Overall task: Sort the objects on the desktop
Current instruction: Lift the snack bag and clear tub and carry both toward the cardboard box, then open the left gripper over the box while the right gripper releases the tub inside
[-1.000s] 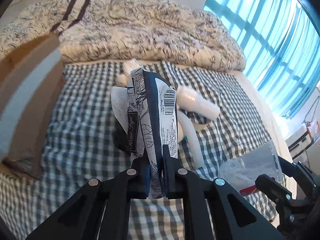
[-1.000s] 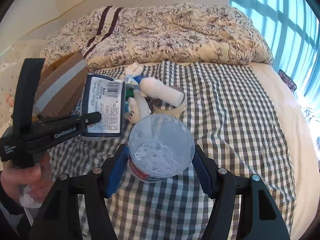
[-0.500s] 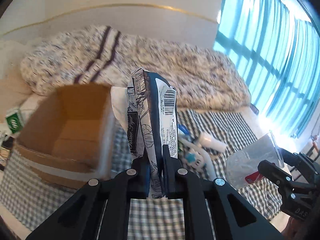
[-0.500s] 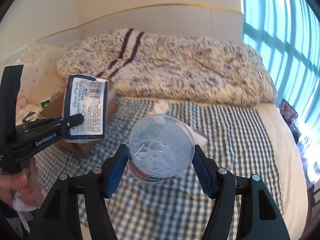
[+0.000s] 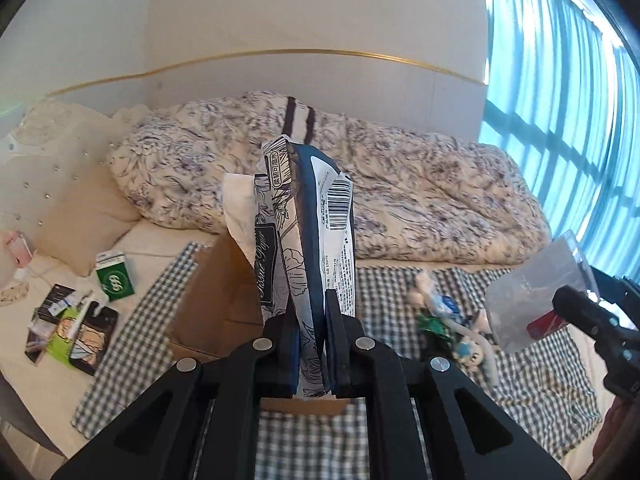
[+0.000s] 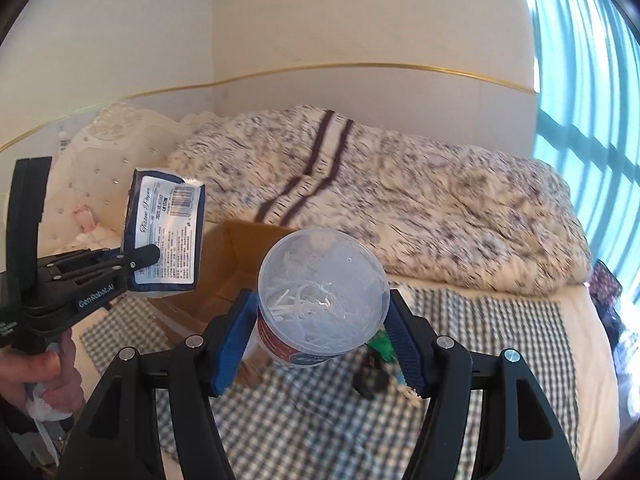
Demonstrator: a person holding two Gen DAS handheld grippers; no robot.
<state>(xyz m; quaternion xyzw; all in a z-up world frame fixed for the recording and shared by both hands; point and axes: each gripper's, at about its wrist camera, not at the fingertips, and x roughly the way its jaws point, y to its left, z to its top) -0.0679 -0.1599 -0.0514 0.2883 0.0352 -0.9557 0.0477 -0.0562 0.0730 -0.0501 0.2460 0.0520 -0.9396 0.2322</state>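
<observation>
Gripping tissue pack (image 5: 308, 240), tub (image 6: 322, 300), seemingly above box (image 6: 224, 276)

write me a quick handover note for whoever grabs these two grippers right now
Left gripper: shut on the tissue pack, held up over the cardboard box.
Right gripper: clamped on the clear tub of small white bits, also in the air.
Done: both picked up.
Left: neither is in the box yet; small toys are still loose on the checked cloth.
</observation>
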